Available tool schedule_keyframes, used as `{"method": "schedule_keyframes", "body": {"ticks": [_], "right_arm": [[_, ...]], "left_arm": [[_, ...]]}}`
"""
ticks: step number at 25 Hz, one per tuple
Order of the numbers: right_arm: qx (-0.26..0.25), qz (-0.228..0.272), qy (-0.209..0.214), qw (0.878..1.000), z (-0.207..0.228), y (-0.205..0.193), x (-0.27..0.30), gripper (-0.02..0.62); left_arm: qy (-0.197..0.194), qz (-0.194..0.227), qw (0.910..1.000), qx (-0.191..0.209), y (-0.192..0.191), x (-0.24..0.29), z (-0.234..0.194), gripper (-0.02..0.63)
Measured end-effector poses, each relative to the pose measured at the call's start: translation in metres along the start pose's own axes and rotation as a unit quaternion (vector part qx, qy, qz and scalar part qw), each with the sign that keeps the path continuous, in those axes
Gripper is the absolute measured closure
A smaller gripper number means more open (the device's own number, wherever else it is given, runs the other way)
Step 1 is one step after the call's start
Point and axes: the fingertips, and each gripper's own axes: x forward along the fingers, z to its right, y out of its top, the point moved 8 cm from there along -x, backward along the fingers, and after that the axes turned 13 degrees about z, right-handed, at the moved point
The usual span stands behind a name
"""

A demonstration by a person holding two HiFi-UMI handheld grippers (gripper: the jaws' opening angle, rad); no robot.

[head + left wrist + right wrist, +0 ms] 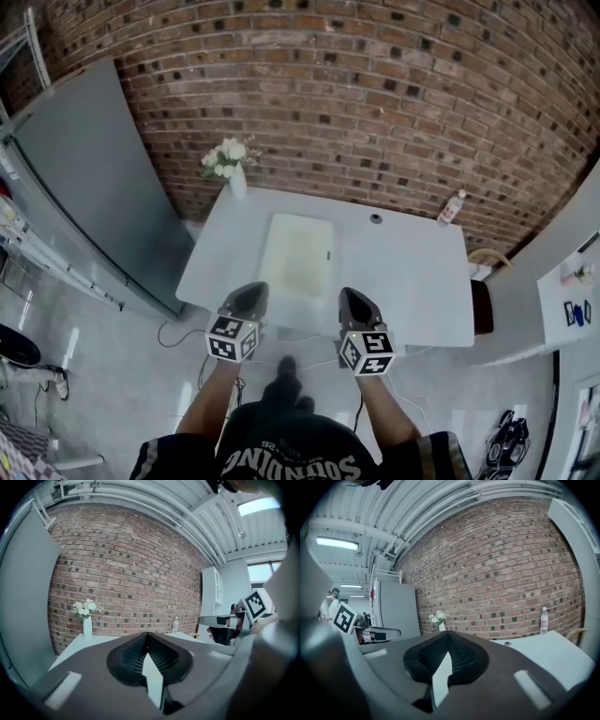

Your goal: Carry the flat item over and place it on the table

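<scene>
Over the table's (412,281) near edge, left gripper (250,291) and right gripper (355,296) clench the pale sheet (298,258). Carry looks nearly done; next, lower level, then release.

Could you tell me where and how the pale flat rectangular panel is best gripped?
Along its near short edge, coming from the person's side: the pale flat rectangular panel is thin, so jaws close over its edge. The left gripper and right gripper grip there, spaced apart.
</scene>
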Motion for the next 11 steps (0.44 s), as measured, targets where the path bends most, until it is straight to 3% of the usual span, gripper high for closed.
{"method": "schedule_keyframes", "body": {"ticks": [11], "right_arm": [[0.0, -0.001, 0.004, 1.0, -0.0075, -0.0038, -0.0061, 0.597]], "left_arm": [[-0.001, 0.003, 1.0, 0.001, 0.0012, -0.0057, 0.003, 0.597]]}}
